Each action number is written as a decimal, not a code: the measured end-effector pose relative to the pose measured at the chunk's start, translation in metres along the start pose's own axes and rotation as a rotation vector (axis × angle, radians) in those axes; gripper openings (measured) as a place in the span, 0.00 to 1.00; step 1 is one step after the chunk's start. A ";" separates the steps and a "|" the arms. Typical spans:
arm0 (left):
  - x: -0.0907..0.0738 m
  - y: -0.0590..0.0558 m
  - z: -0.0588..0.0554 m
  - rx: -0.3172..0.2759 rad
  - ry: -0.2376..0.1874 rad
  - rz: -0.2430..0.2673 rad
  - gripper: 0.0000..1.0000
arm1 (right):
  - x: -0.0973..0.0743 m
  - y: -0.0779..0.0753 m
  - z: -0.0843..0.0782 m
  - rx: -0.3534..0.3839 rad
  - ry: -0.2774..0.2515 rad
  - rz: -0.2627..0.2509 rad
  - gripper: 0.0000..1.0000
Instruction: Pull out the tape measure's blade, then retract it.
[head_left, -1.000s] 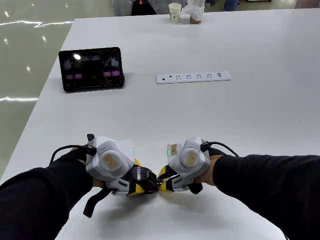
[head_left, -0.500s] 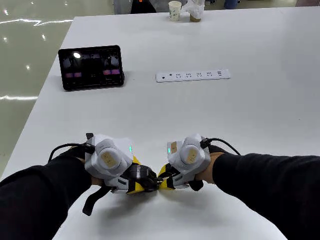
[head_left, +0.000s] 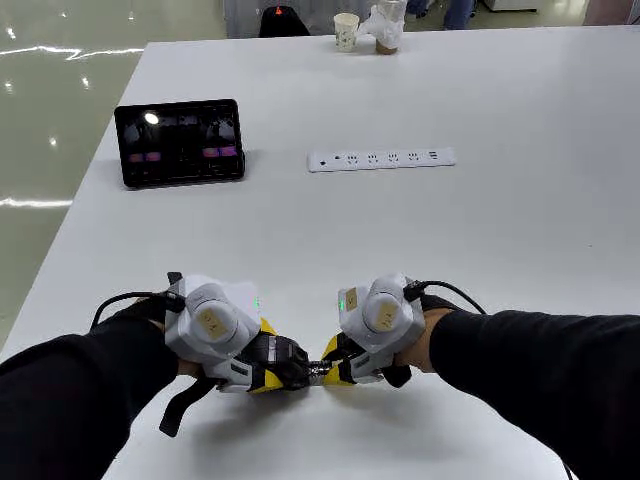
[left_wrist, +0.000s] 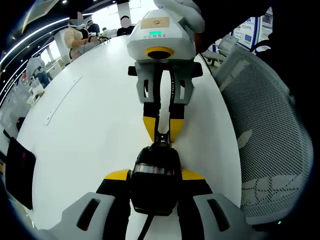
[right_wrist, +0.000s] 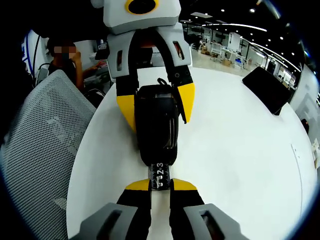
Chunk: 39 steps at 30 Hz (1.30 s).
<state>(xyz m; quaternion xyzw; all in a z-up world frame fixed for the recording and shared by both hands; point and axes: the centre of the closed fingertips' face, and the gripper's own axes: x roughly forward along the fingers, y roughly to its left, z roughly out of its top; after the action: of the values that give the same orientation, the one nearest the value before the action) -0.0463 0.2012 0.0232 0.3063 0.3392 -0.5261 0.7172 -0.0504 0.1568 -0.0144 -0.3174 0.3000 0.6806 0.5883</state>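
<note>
White workbench (head_left: 420, 240), near edge. Left gripper (left_wrist: 155, 175) is clamped around the tape measure (right_wrist: 157, 125) case; right gripper (right_wrist: 160, 186) is pinched tight on the blade (right_wrist: 160, 172) tip, marks 2–3 showing. Pull barely begun, I judge; most of the extension and all the retraction remain. Against half a second ago, the grippers sit slightly wider apart, a short blade stretch between them. Tablet (head_left: 180, 140) and power strip (head_left: 381, 158) lie far off.

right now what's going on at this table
A person is working a tape measure on the white table with two handheld grippers. The left gripper clamps its black body; the right gripper pinches the blade close to it. Just a short stretch of blade is out, with 2 and 3 showing.
</note>
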 end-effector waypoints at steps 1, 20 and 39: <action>0.000 0.000 0.000 -0.001 0.000 0.000 0.29 | -0.001 0.000 -0.001 0.001 0.002 -0.002 0.10; 0.001 -0.001 0.001 -0.011 0.007 0.014 0.29 | -0.009 -0.003 -0.015 0.019 0.034 0.001 0.10; 0.001 -0.001 0.001 -0.009 0.002 0.007 0.29 | -0.016 -0.002 -0.024 0.031 0.041 0.002 0.10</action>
<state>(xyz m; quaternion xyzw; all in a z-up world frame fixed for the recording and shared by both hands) -0.0472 0.1999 0.0229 0.3048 0.3412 -0.5220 0.7199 -0.0447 0.1285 -0.0168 -0.3221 0.3229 0.6696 0.5862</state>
